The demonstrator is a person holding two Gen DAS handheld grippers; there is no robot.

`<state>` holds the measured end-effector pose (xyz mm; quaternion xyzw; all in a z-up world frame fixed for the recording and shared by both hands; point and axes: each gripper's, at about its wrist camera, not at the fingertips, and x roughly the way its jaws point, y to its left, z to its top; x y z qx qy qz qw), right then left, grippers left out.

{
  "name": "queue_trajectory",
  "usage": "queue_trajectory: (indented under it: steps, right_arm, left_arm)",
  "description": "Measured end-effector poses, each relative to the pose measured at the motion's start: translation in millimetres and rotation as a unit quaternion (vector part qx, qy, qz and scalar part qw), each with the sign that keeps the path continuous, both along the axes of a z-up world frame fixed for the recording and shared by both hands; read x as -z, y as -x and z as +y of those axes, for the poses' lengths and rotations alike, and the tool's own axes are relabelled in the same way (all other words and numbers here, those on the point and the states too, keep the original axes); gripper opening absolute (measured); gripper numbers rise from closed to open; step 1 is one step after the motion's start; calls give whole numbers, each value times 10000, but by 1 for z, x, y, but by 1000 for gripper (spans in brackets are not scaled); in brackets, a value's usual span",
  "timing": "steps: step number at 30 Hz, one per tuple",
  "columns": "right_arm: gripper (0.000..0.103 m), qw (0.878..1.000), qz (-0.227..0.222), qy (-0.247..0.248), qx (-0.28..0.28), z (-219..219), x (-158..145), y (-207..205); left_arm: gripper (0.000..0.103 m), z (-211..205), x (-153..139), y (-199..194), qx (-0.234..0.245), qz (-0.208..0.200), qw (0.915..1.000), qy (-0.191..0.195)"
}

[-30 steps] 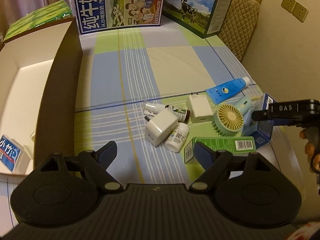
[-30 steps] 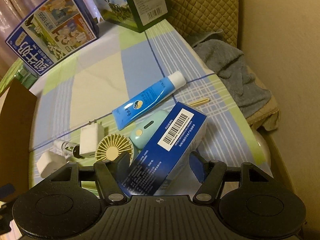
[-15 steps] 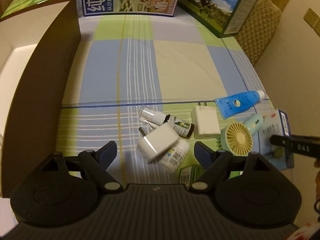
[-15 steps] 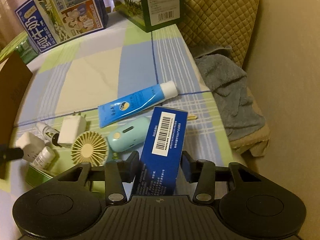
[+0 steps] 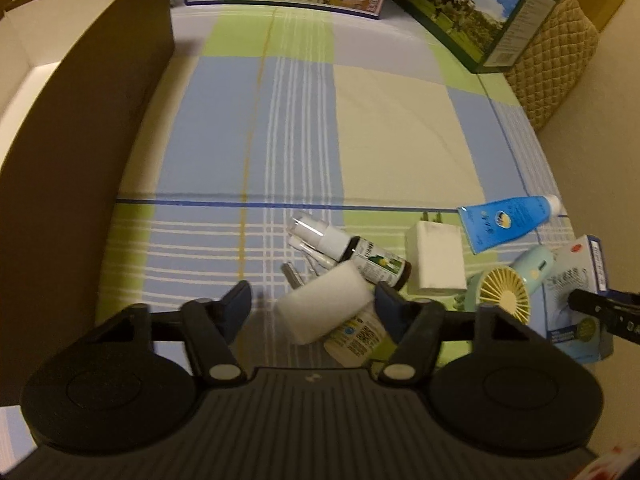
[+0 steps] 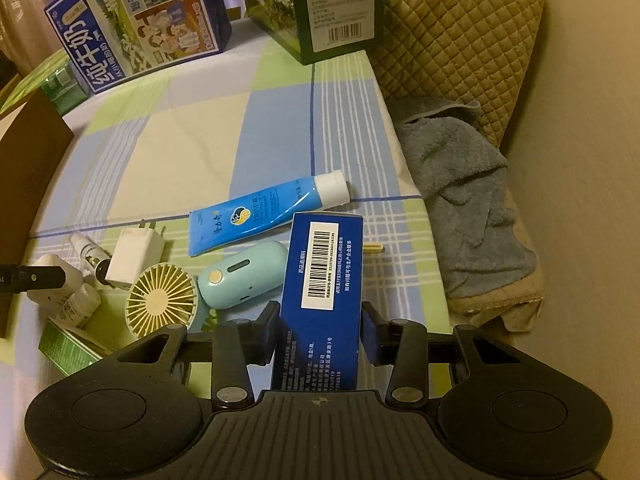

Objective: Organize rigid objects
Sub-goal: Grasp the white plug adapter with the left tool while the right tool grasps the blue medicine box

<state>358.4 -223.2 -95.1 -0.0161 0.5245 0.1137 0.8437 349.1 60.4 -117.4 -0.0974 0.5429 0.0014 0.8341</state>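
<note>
My right gripper (image 6: pixel 320 322) is shut on a blue medicine box (image 6: pixel 322 276), which stands on end; the box also shows in the left wrist view (image 5: pixel 576 300). My left gripper (image 5: pixel 314 306) is open and hangs just over a white plug adapter (image 5: pixel 326 312) and a small white bottle (image 5: pixel 356 340). Beside them lie a dark spray bottle (image 5: pixel 360 256), a white charger (image 5: pixel 434 260), a mint hand fan (image 6: pixel 192 292), a blue tube (image 6: pixel 264 210) and a green box (image 6: pixel 68 344).
An open cardboard box (image 5: pixel 80 140) stands at the left on the checked cloth. Two milk cartons (image 6: pixel 140 28) (image 6: pixel 320 4) stand at the back. A grey towel (image 6: pixel 468 192) lies on a quilted seat past the right edge.
My left gripper has moved forward and down over the white adapter. My right gripper has closed onto the blue box and tipped it upright.
</note>
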Motion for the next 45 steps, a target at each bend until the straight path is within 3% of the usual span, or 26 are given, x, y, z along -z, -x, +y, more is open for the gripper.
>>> queue_trajectory:
  steps: [1, 12, 15, 18, 22, 25, 29, 34, 45]
  right_arm:
    - [39, 10000, 2, -13, 2, -1, 0, 0]
    - [39, 9999, 64, -43, -98, -2, 2, 2]
    - [39, 9999, 76, -37, -103, -2, 2, 1]
    - [39, 9999, 73, -45, -98, -2, 1, 2]
    - [39, 9999, 64, -52, -93, -3, 0, 2]
    - [39, 9999, 65, -62, -86, -3, 0, 1]
    - [39, 9999, 64, -63, -111, -3, 0, 1]
    - [39, 9999, 72, -62, -141, -3, -1, 1]
    - [39, 9998, 118, -20, -146, 0, 1, -4]
  left_arm:
    - [51, 1, -1, 1, 74, -35, 10000, -5]
    - [49, 21, -6, 20, 1068, -201, 9929, -481]
    - [50, 26, -6, 19, 861, -104, 9957, -316]
    - [58, 26, -5, 15, 497, -11, 9985, -214]
    - [58, 28, 0, 10, -3, 174, 9998, -13]
    - [52, 26, 3, 8, -132, 220, 9996, -96]
    - [49, 25, 3, 10, 74, 172, 9996, -197]
    - [49, 20, 2, 15, 896, 35, 9953, -378]
    - [45, 19, 10, 13, 584, 257, 9971, -412]
